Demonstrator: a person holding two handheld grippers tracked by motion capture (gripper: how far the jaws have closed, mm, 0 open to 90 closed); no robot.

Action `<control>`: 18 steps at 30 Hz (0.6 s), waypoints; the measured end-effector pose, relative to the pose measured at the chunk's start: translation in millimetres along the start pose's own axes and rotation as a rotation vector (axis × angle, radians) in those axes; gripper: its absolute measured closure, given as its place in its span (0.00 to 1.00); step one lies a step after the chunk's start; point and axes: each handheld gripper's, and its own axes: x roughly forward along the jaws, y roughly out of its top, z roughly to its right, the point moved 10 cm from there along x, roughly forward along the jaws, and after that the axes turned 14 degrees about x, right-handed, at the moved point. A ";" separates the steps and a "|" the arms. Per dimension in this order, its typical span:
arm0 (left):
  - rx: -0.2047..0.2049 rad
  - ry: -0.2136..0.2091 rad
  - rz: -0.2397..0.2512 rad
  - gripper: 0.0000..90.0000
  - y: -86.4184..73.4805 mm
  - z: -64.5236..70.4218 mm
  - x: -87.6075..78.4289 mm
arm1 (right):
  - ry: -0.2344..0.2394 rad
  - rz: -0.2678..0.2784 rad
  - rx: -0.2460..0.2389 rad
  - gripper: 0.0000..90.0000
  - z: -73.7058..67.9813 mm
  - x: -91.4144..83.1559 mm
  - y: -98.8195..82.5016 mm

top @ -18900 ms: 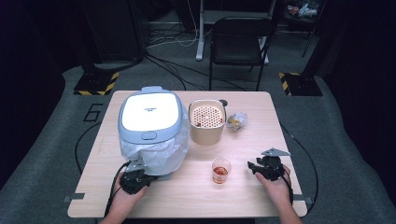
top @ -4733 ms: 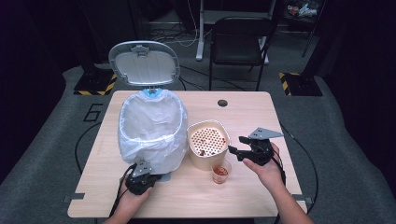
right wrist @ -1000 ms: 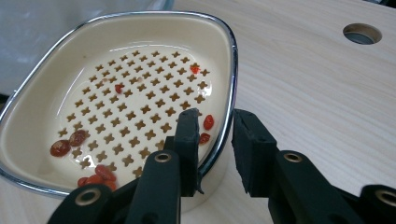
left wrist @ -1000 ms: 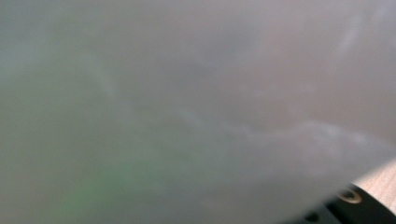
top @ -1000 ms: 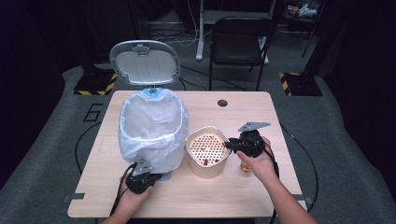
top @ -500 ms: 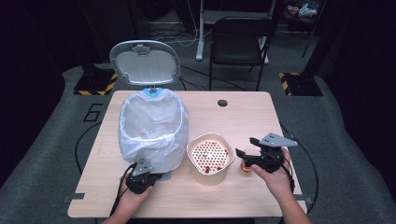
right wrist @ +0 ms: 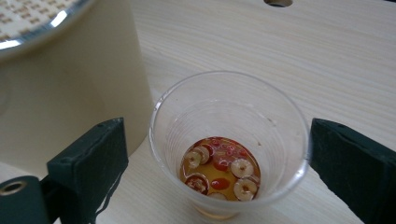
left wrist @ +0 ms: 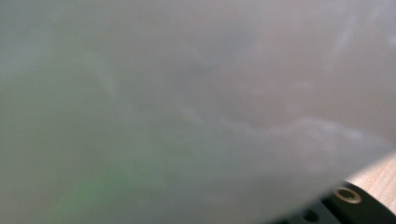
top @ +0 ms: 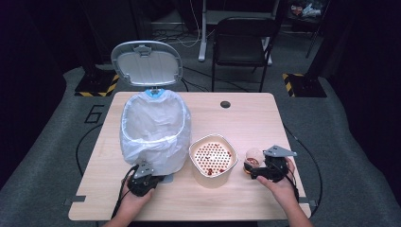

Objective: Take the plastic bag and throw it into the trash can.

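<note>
A clear plastic cup [top: 254,157] [right wrist: 229,140] stands upright on the table, with a little amber liquid and red and sliced bits at its bottom. My right gripper [top: 249,167] [right wrist: 219,158] is open around it. Its jaws have just been opening and stand clear of the cup's wall on both sides. Left of the cup is a cream container [top: 211,178] [right wrist: 70,93] with a perforated strainer insert holding a few red bits. My left gripper [top: 144,178] is shut, resting at the foot of the bag-lined bin [top: 153,127]. The white bag [left wrist: 187,116] is a blur right in front of its camera.
The bin's grey lid [top: 146,64] stands up at the back. The wooden table [top: 236,118] has a cable hole [top: 225,104] near its far edge. A black folding chair [top: 241,42] stands behind the table. Cables trail off the table at both sides.
My right gripper moved right and down, away from the cream container, with the cup. The cup now stands on the table and the jaws have parted from it. The left gripper stayed put.
</note>
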 end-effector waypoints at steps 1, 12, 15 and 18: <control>-0.001 0.000 0.000 1.00 0.0 0.0 0.0 | -0.002 -0.003 -0.003 0.08 0.7 3.6 -1.5; 0.002 -0.001 0.001 1.00 -0.1 -0.1 -0.1 | 0.011 0.013 -0.006 0.32 5.9 14.0 -6.4; 0.001 -0.001 0.002 1.00 -0.1 -0.2 0.0 | 0.013 0.026 -0.012 0.35 7.2 14.0 -6.1; 0.001 -0.001 0.001 1.00 -0.1 -0.2 0.0 | 0.021 0.023 0.002 0.38 7.4 13.0 -6.5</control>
